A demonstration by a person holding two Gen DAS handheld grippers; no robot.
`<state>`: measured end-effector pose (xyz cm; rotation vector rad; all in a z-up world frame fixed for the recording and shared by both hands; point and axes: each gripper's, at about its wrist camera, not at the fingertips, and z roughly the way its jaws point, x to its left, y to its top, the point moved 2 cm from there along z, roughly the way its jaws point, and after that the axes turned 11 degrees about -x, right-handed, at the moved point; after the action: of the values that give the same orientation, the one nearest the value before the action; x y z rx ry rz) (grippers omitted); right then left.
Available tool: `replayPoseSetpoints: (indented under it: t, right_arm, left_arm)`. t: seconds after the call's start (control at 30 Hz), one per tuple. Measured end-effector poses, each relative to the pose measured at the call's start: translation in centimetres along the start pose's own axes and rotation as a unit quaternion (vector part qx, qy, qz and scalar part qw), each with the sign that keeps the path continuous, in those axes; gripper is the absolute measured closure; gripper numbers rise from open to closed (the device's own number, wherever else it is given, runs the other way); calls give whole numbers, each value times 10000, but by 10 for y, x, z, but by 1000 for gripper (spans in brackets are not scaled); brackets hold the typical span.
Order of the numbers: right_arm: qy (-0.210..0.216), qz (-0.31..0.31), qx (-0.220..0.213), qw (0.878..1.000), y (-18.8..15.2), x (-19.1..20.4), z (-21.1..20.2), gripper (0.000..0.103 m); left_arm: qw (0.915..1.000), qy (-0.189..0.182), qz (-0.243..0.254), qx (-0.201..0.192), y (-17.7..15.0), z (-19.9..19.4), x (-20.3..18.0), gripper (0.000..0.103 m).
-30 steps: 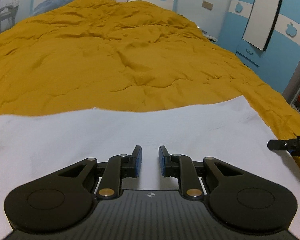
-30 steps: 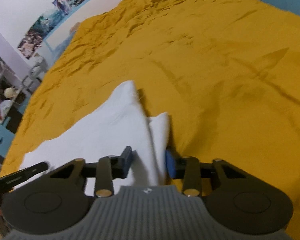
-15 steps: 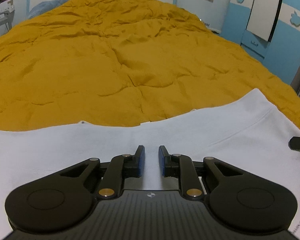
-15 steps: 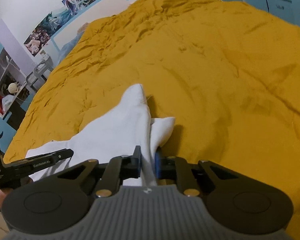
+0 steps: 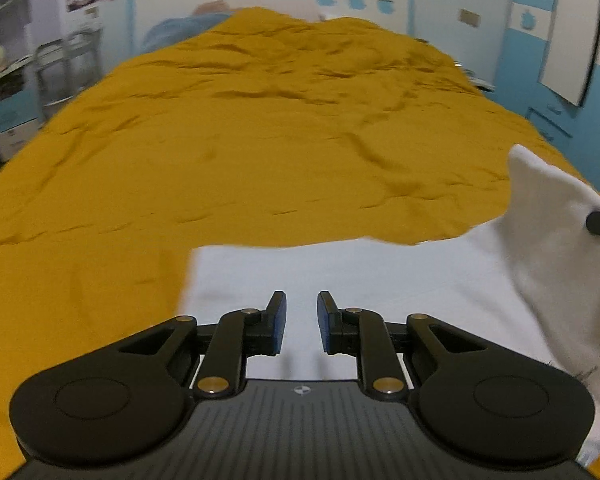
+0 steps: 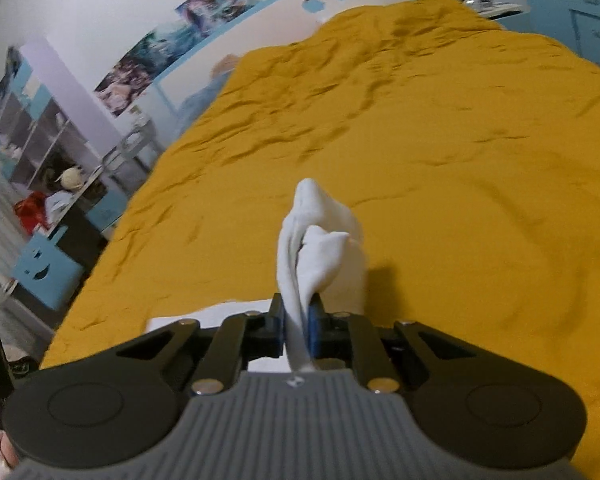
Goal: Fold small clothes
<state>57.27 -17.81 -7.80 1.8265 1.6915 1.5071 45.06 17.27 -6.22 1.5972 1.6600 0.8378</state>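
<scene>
The right gripper [image 6: 297,326] was clamped down on a bunched edge of the white garment [image 6: 320,248], its jaws having just been closing, with the cloth pinched between the blue pads [image 6: 313,326]. The pinched bit stuck up past the fingertips in a crumpled peak, looking like 2 layers folded against each other.

The left gripper [image 5: 301,322] sat with a narrow gap between its pads and nothing in it, as far as I could tell. It hung over the flat part of the white garment [image 5: 380,276], and I couldn't say whether the tips were touching the fabric.

Further out, the garment lay on the near end of the mustard bedspread [image 5: 280,140], with its right side lifted and draped up toward the other gripper at the edge of the left wrist view. The rest of the bed was bare and rumpled.

What I'd worry about: the grip was on a wad, not a clean corner, so 1 layer could slide out mid-fold and leave the edge crooked. With the left gripper not holding anything down, a pull from the right might also drag the whole piece across the bedspread instead of folding it. The wrinkly bedding wouldn't help a flat crease either.
</scene>
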Motion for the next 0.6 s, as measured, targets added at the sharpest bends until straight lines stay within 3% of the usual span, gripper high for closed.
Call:
replayPoseSetpoints:
  t: [0.27,0.6]
  right_arm:
    - [350,-192,190,9990,-36,120,39,97]
    - [456,-685,521,9952,-103,236,100,97]
  left_arm:
    - [9967,116,-792,112,-23,-33,83,81]
    - [9839,-95,-1777,151,-65,-28,126,81]
